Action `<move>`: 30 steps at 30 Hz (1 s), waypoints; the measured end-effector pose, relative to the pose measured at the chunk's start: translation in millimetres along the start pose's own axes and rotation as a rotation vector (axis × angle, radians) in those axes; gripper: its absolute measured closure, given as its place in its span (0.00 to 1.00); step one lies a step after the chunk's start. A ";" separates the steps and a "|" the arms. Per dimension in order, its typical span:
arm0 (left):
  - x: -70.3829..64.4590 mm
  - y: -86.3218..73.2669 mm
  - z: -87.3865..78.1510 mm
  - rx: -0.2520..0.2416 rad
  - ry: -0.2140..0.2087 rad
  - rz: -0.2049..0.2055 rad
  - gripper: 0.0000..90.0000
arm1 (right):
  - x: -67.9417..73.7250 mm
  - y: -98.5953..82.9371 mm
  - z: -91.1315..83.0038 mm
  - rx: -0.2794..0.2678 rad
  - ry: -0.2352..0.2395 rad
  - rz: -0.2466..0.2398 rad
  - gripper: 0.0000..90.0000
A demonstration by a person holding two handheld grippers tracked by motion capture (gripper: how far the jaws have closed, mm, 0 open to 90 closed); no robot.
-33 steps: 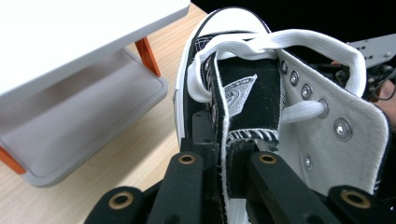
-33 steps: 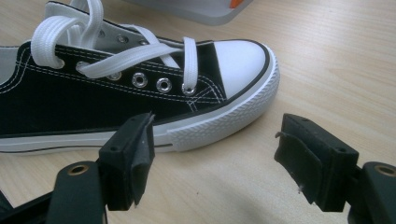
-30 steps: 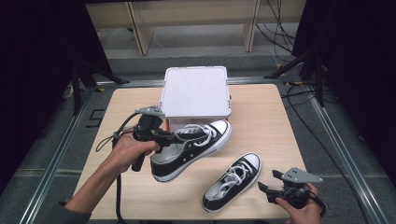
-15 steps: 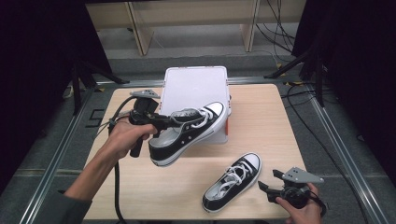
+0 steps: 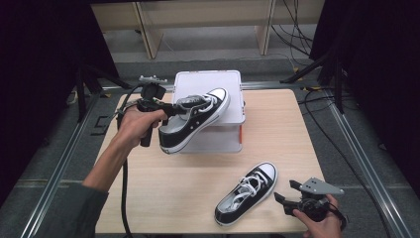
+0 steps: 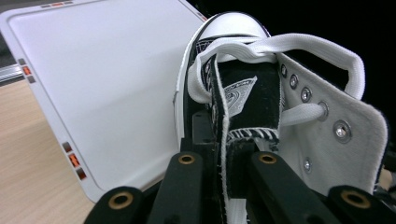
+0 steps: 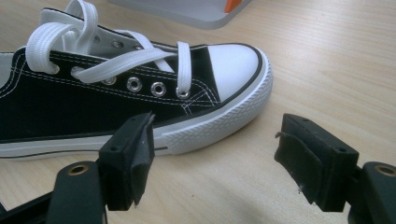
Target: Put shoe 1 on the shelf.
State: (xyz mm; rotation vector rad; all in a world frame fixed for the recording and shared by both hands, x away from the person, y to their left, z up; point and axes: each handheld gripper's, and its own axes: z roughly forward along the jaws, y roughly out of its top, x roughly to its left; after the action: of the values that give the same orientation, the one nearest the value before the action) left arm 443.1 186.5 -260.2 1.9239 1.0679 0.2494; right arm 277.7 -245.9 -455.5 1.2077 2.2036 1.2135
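The lifted shoe [image 5: 195, 119] has risen above the white box [image 5: 233, 84], left gripper [image 5: 168, 109] clamped on its soft collar; right gripper [image 5: 289, 202] gapes beside the second shoe [image 5: 246, 192].

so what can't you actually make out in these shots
- Heel of the lifted shoe: in the left gripper view the left tool, shut on its side wall, covers it.
- Inside of the white box: its closed lid hides it in the high view.
- Heel of the shoe on the table: cut off by the left edge of the right gripper view.
- Right tool: part is cut by the bottom edge of the high view.
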 end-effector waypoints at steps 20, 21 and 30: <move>36.1 28.3 40.2 -0.045 0.201 -0.131 0.95 | -1.0 -0.1 -0.3 -0.009 -0.002 -0.008 0.31; 37.6 30.3 41.7 -0.051 0.209 -0.142 0.95 | -0.9 -0.2 -0.4 -0.009 -0.002 -0.008 0.31; 44.3 46.8 55.4 -0.055 0.313 -0.193 0.95 | 1.9 -0.2 -0.3 -0.003 0.010 0.020 0.31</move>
State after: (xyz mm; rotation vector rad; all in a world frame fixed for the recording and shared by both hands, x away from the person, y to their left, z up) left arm 527.2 175.8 -265.9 1.7536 1.4283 0.4769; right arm 276.3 -244.5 -455.3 1.2280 2.2017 1.2326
